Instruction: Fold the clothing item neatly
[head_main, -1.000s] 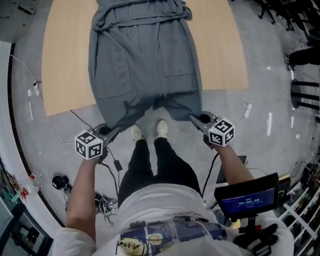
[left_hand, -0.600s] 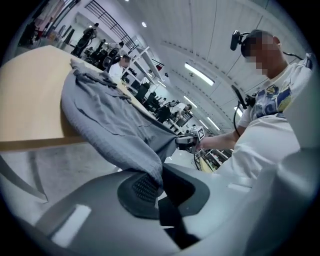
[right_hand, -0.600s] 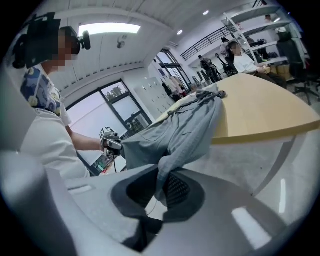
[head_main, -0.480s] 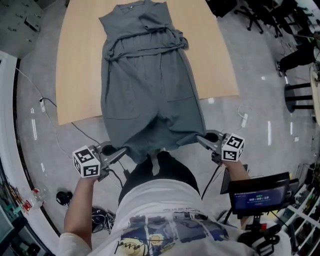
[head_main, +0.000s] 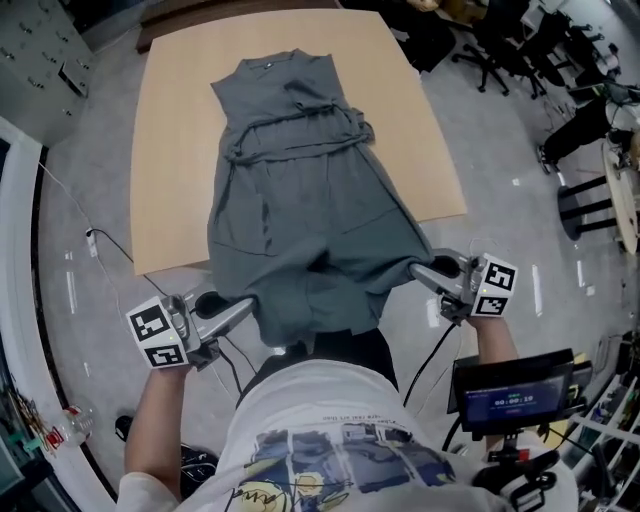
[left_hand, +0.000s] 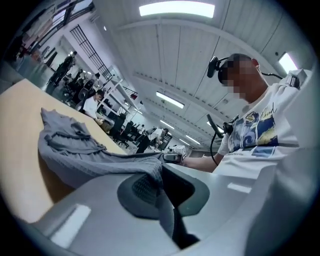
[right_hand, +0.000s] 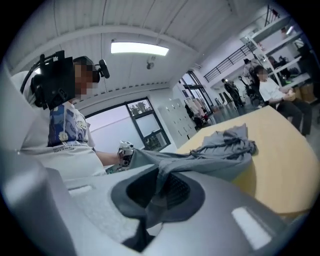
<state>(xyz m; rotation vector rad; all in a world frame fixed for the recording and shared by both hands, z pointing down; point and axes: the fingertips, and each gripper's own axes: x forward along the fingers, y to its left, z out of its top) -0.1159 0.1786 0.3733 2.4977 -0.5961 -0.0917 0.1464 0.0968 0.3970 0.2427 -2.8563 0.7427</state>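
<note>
While office chairs (head_main: 495, 50) stand past the surface's (head_main: 175, 130) far right corner and a cable (head_main: 112, 247) trails by its left edge, the grey garment (head_main: 300, 190) lies lengthwise, belted at the waist. Its hem overhangs the near edge, one corner pinched in the left tongs (head_main: 246, 306), the other in the right tongs (head_main: 420, 268).

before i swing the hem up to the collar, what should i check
1. Left tongs shut on a hem corner of the dress: ok.
2. Right tongs shut on the other corner: ok.
3. Hem straight between them: not ok, it sags in the middle.
4. Upper dress lying on the table: ok.
5. Waist tie flat: not ok, it is bunched.
</note>
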